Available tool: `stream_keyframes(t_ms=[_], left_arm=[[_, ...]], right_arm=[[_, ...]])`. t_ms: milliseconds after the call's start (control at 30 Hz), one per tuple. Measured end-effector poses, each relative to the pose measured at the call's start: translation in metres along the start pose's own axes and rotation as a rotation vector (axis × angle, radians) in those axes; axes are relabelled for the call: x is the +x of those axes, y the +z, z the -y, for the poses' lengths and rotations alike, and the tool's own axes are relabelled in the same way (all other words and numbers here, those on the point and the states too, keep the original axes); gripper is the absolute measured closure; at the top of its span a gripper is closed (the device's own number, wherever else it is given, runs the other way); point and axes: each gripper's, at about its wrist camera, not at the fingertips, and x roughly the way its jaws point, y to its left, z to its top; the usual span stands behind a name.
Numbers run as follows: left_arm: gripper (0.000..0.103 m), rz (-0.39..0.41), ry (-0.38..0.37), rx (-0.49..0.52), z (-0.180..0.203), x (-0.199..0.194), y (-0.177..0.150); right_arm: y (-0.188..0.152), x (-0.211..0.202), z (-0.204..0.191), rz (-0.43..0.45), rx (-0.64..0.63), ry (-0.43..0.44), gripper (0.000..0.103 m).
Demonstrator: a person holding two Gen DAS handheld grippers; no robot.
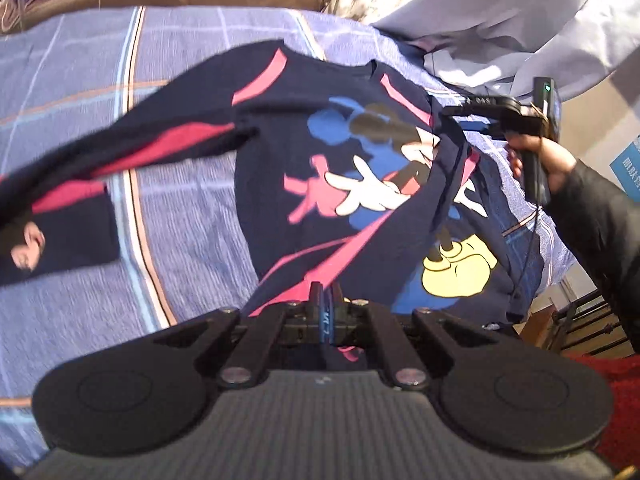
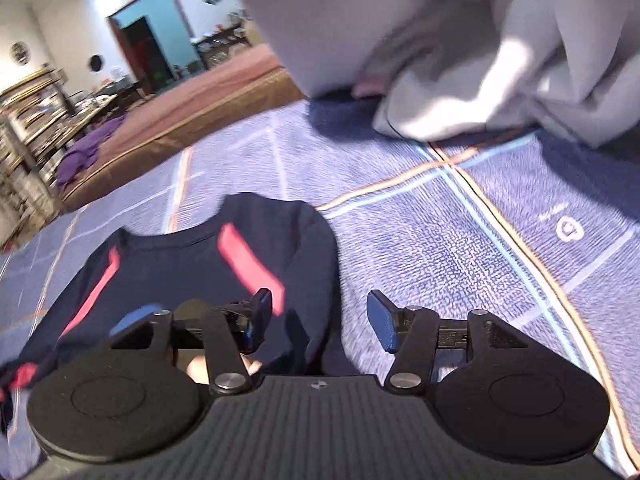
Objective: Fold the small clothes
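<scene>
The navy sweatshirt (image 1: 360, 168) with its cartoon print lies on the checked bedspread (image 1: 180, 240), one side lifted. The left claw (image 1: 326, 304) is pinched shut on its red-striped sleeve. The right claw (image 2: 320, 320) hovers over the shoulder, spread wide and holding nothing. To fold well, I judge the sleeve should be drawn flat across the chest while the right claw pins the shoulder, clear of the grey sheet (image 2: 460, 60).

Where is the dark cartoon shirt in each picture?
Left wrist: the shirt fills the middle, spread on the bedsheet, its hem pinched in the left gripper.
Right wrist: the shirt lies lower left, under the open right gripper.
Shared landmark: the grey cloth pile above it.
</scene>
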Motion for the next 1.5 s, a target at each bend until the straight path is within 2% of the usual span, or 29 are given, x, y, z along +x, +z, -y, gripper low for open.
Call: stream_keyframes(t_ms=[33,67,100,133,167,200,267,367,467,533,567,600,667,700,733,767,833,933,1000,1033,1067,1100,1200,1300,1367,1433,1500], left_arm=[[0.101,-0.004,0.0,-0.008,0.0,0.004,-0.004],[0.101,-0.006,0.007,-0.006,0.001,0.005,-0.006],[0.098,-0.006,0.019,0.004,0.002,0.006,-0.008],[0.093,-0.005,0.031,0.019,0.005,0.005,-0.009],[0.078,-0.006,0.04,0.042,0.009,0.004,-0.01],[0.056,-0.005,0.049,0.076,0.016,0.003,-0.012],[0.036,0.004,0.071,0.167,0.031,0.002,-0.015],[0.036,-0.03,0.128,0.316,0.055,0.015,-0.023],[0.043,-0.085,0.196,0.411,0.068,0.041,-0.03],[0.052,-0.113,0.238,0.443,0.071,0.057,-0.034],[0.067,-0.134,0.252,0.449,0.07,0.065,-0.035],[0.08,-0.151,0.276,0.45,0.069,0.072,-0.036],[0.09,-0.139,0.312,0.426,0.066,0.074,-0.033],[0.097,-0.13,0.303,0.395,0.063,0.072,-0.03],[0.098,-0.118,0.294,0.363,0.059,0.067,-0.026],[0.098,-0.104,0.291,0.337,0.055,0.063,-0.022],[0.098,-0.077,0.277,0.281,0.045,0.053,-0.013],[0.099,-0.042,0.226,0.184,0.024,0.042,0.004],[0.099,-0.026,0.201,0.13,0.01,0.038,0.015],[0.099,-0.02,0.198,0.117,0.005,0.037,0.02],[0.099,-0.011,0.201,0.104,-0.001,0.036,0.025],[0.099,0.0,0.207,0.089,-0.007,0.034,0.029],[0.099,0.027,0.208,0.023,-0.03,0.03,0.043],[0.099,0.04,0.266,-0.039,-0.053,0.032,0.054],[0.099,0.03,0.32,-0.042,-0.059,0.032,0.057],[0.085,0.037,0.307,-0.022,-0.056,0.028,0.055],[0.037,0.05,0.286,0.013,-0.049,0.022,0.048]], right_arm=[[0.002,0.007,0.007,-0.011,0.055,0.015,0.039],[0.003,0.011,0.012,-0.015,0.103,0.043,0.051],[0.003,0.014,0.015,-0.022,0.139,0.077,0.058],[0.004,0.015,0.017,-0.028,0.152,0.101,0.074],[0.004,0.014,0.017,-0.033,0.153,0.118,0.087],[0.004,0.01,0.015,-0.022,0.143,0.118,0.089],[0.004,0.0,0.015,0.005,0.137,0.12,0.095],[0.011,-0.01,0.02,0.013,0.216,0.169,0.096],[0.024,-0.01,0.015,0.01,0.266,0.214,0.098],[0.035,-0.005,0.005,0.009,0.295,0.258,0.1],[0.04,-0.001,-0.001,0.007,0.297,0.268,0.101],[0.045,0.003,-0.009,0.007,0.279,0.263,0.101],[0.054,0.006,-0.029,0.02,0.18,0.201,0.099],[0.057,0.007,-0.039,0.027,0.121,0.149,0.093],[0.057,0.007,-0.045,0.03,0.084,0.097,0.069],[0.057,0.007,-0.049,0.028,0.061,0.051,0.035],[0.054,0.007,-0.05,0.011,0.025,-0.036,0.009],[0.047,0.003,-0.045,-0.021,-0.033,-0.12,0.01],[0.041,0.007,-0.037,-0.08,-0.039,-0.129,0.015],[0.038,0.011,-0.032,-0.12,-0.029,-0.106,0.041],[0.035,0.015,-0.027,-0.159,-0.016,-0.063,0.091],[0.032,0.015,-0.023,-0.171,-0.003,-0.028,0.098],[0.038,0.012,-0.031,-0.095,-0.013,0.01,0.099],[0.051,0.025,-0.031,-0.09,0.137,0.083,0.099],[0.054,0.038,-0.031,-0.083,0.24,0.114,0.099],[0.053,0.052,-0.03,-0.068,0.316,0.128,0.099],[0.048,0.06,-0.025,-0.041,0.402,0.119,0.093]])
